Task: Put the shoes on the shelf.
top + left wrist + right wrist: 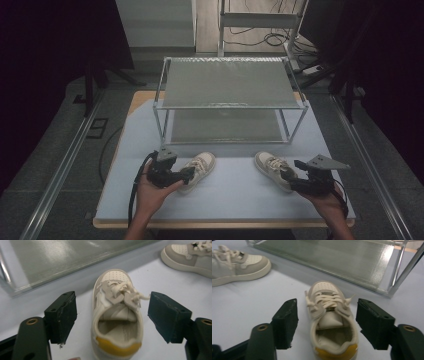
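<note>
Two cream shoes with yellow heel tabs are seen on the table point(225, 200) before the rack point(230, 100). The left shoe point(116, 317) is straddled by the spread left gripper point(112, 318), the right shoe point(332, 320) by the spread right gripper point(327, 323). Both heels are cut off below.

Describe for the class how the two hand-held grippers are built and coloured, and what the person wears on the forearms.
Each gripper, the left gripper and the right gripper, is black, with two blocky black jaws on dark arms that carry brass-coloured ringed holes. A grey three-cornered plate sits on top of each. A black cable trails from the left one. The forearms are bare, with no sleeves in view.
</note>
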